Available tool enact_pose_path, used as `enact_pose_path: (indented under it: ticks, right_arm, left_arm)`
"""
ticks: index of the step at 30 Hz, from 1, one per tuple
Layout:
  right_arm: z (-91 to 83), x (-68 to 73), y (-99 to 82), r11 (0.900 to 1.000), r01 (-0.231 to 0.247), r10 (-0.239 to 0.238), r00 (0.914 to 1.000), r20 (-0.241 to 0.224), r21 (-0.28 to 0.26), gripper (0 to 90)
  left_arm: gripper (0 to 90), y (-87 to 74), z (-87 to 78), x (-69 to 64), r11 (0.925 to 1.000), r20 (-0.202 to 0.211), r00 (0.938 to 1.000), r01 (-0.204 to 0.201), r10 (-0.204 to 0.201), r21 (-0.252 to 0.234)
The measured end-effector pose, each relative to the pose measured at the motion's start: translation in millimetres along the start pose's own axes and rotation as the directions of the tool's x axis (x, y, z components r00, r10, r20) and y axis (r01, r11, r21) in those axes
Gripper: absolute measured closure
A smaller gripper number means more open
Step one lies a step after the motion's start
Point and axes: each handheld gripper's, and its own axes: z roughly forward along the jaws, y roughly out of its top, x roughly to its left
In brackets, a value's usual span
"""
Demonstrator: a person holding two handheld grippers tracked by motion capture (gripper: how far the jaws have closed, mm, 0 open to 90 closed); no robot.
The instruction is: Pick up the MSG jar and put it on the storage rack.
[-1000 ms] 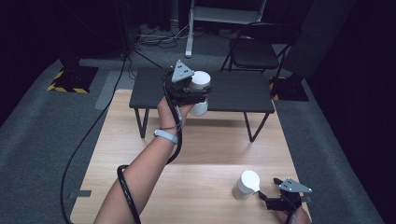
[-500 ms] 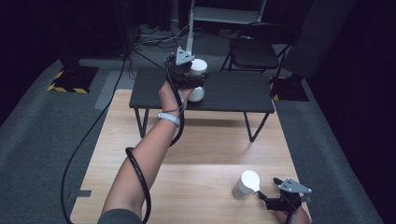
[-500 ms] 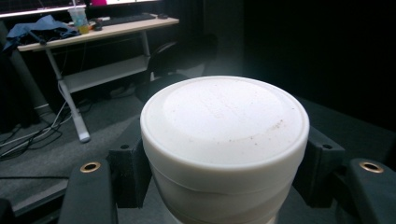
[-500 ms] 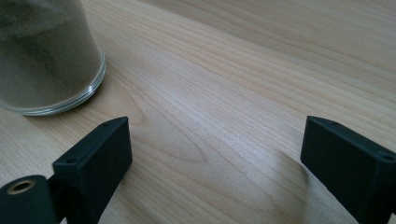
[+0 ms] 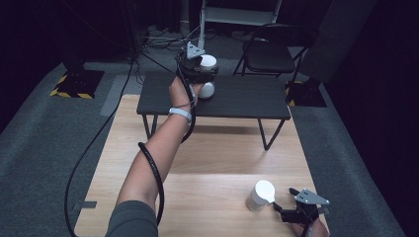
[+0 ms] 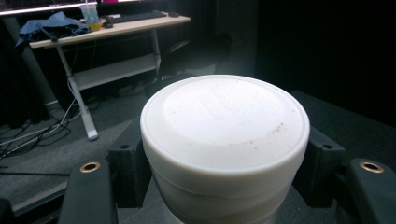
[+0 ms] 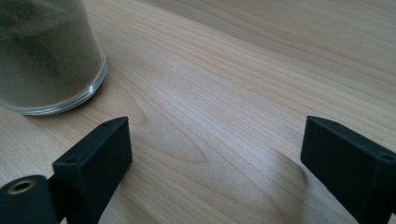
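My left gripper [image 5: 205, 74] is stretched out over the low black table [image 5: 247, 101], shut on a white-lidded jar [image 5: 208, 62]. In the left gripper view the jar's white lid [image 6: 224, 116] sits between the jaws, with both pads against its sides. I cannot tell whether the jar rests on the black table. A second jar [image 5: 260, 195] with a white lid stands on the wooden table [image 5: 207, 163] near its front right. My right gripper [image 5: 289, 207] lies just right of it, open. In the right gripper view that glass jar [image 7: 46, 56] stands at the upper left, outside the spread jaws of the right gripper [image 7: 215, 154].
A black folding chair [image 5: 269, 54] stands behind the low table, and a white frame stands behind that. The left gripper's cable [image 5: 148, 163] loops around the forearm and trails to the floor at the left. A desk [image 6: 116, 28] with cloth and a cup shows far off.
My left arm has reached farther from the person with the jar, from the black table's near edge to over its middle. The right gripper and its jar have stayed put.
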Motion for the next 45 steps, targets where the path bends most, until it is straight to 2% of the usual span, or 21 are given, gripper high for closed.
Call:
enact_pose_path:
  ticks: [1, 2, 3, 6, 8, 10, 11, 19, 22, 25, 26, 27, 31, 34, 38, 42, 45]
  right_arm:
    - [0.0, 0.1, 0.0, 1.0, 0.0, 0.0, 1.0, 0.0, 0.0, 8.5]
    - [0.0, 0.1, 0.0, 1.0, -0.001, 0.001, 1.0, 0.0, 0.0, 8.5]
    - [0.0, 0.1, 0.0, 1.0, -0.001, 0.001, 1.0, 0.0, 0.0, 8.5]
    - [-0.1, 0.1, 0.0, 1.0, -0.001, 0.001, 1.0, 0.0, 0.001, 8.5]
    - [-0.2, 0.4, -0.2, 1.0, 0.0, 0.0, 1.0, 0.001, 0.0, 8.5]
    - [-0.2, 0.8, -0.3, 1.0, 0.0, 0.0, 1.0, 0.002, -0.001, 8.5]
    - [-0.2, 0.8, -0.3, 1.0, 0.0, 0.0, 1.0, 0.002, -0.001, 8.5]
    - [-0.1, -0.2, 0.2, 1.0, -0.006, 0.006, 1.0, 0.0, 0.002, 8.5]
    - [-0.1, -0.1, 0.3, 1.0, -0.009, 0.009, 1.0, 0.0, 0.003, 8.5]
    - [-0.3, 0.1, 0.3, 0.9999, -0.01, 0.01, 0.9999, 0.0, 0.004, 8.5]
    - [-0.3, -0.2, 0.4, 0.9999, -0.011, 0.011, 0.9999, -0.001, 0.005, 8.5]
    - [-0.3, -0.2, 0.4, 0.9999, -0.011, 0.011, 0.9999, -0.001, 0.005, 8.5]
    - [-0.4, -0.4, 0.5, 0.9999, -0.013, 0.013, 0.9999, -0.003, 0.006, 8.5]
    - [-0.3, -0.8, 0.7, 0.9999, -0.016, 0.016, 0.9999, -0.004, 0.007, 8.5]
    - [-0.5, -0.2, 0.5, 0.9999, -0.015, 0.015, 0.9999, -0.002, 0.007, 8.5]
    - [-0.7, 0.3, 0.3, 0.9999, -0.012, 0.012, 0.9999, -0.001, 0.006, 8.5]
    - [-0.8, -0.5, 0.4, 0.9999, -0.012, 0.012, 0.9999, -0.005, 0.007, 8.5]
  left_arm:
    - [32.1, -0.5, 0.3, -0.5, 1.0, 0.0, 1.0, -0.003, 0.003, -0.001]
    - [26.8, -1.1, 0.3, -1.3, 1.0, -0.005, 1.0, 0.001, -0.001, -0.003]
    - [26.8, -1.0, 0.5, -1.2, 1.0, -0.007, 0.9999, 0.008, -0.008, 0.001]
    - [17.2, -1.4, -1.6, -0.1, 0.9997, -0.003, 0.9999, 0.014, -0.014, 0.02]
    - [10.7, -3.1, -6.3, -1.8, 0.9995, -0.002, 1.0, 0.008, -0.008, 0.032]
    - [8.9, -8.3, -19.4, -5.7, 0.9992, -0.004, 0.9999, -0.012, 0.012, 0.037]
    - [7.9, -8.3, -19.4, -5.7, 0.9992, -0.004, 0.9999, -0.012, 0.012, 0.037]
    - [6.7, -30.3, -63.2, -9.6, 0.9993, 0.023, 0.9997, -0.002, 0.001, 0.037]
    - [6.7, -44.4, -80.5, -12.2, 0.9997, 0.047, 0.9989, 0.002, -0.003, 0.024]
    - [6.7, -56.3, -95.7, -19.6, 0.9995, 0.06, 0.9981, -0.015, 0.014, 0.027]
    - [6.7, -63.9, -105.2, -22.9, 0.9996, 0.07, 0.9974, -0.016, 0.014, 0.022]
    - [6.7, -63.9, -105.2, -22.9, 0.9996, 0.07, 0.9974, -0.016, 0.014, 0.022]
    - [6.7, -80.1, -122.9, -31.1, 0.9998, 0.076, 0.997, -0.011, 0.01, 0.015]
    - [6.7, -90.6, -131.1, -36.3, 0.9994, 0.081, 0.9967, -0.012, 0.009, 0.033]
    - [6.7, -102.2, -138.8, -43.3, 0.9978, 0.086, 0.9961, -0.027, 0.022, 0.061]
    - [6.6, -119.6, -142.6, -48.9, 0.9965, 0.085, 0.9963, -0.011, 0.004, 0.083]
    - [6.6, -136.8, -147.5, -56.6, 0.997, 0.075, 0.9972, -0.008, 0.003, 0.077]
